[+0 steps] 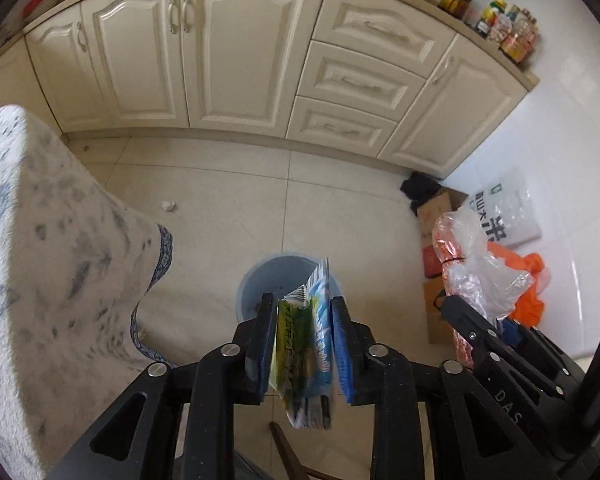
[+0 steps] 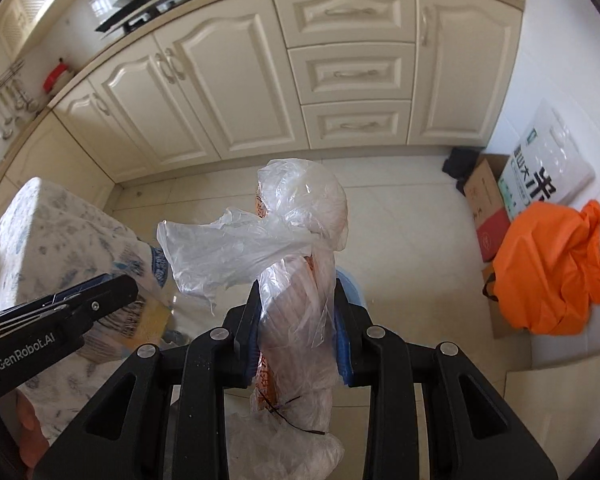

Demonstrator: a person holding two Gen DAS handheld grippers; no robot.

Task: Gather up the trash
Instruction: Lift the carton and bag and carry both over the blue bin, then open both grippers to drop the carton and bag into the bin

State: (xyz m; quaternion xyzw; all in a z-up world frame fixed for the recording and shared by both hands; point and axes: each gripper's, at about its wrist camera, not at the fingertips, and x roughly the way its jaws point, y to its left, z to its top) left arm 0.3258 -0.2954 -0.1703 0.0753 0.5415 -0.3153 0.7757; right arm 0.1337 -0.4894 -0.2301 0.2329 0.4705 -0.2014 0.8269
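The left gripper point(image 1: 303, 322) is seen with its jaws eased slightly apart around green and blue snack wrappers point(image 1: 306, 344), which hang almost directly over the blue trash bin point(image 1: 276, 276) on the floor, their long axis running along the fingers. The right gripper point(image 2: 296, 320) is pinched on a crumpled clear plastic bag point(image 2: 296, 264), held just beside and slightly off the bin. The cloth-covered desk point(image 1: 40, 260) is close on the left, while cardboard boxes point(image 1: 436, 216) and an orange bag point(image 2: 552, 268) are kept well clear.

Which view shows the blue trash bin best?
Left wrist view: the blue trash bin shows its open rim beyond the wrappers. In the right wrist view only a blue sliver peeks past the plastic bundle.
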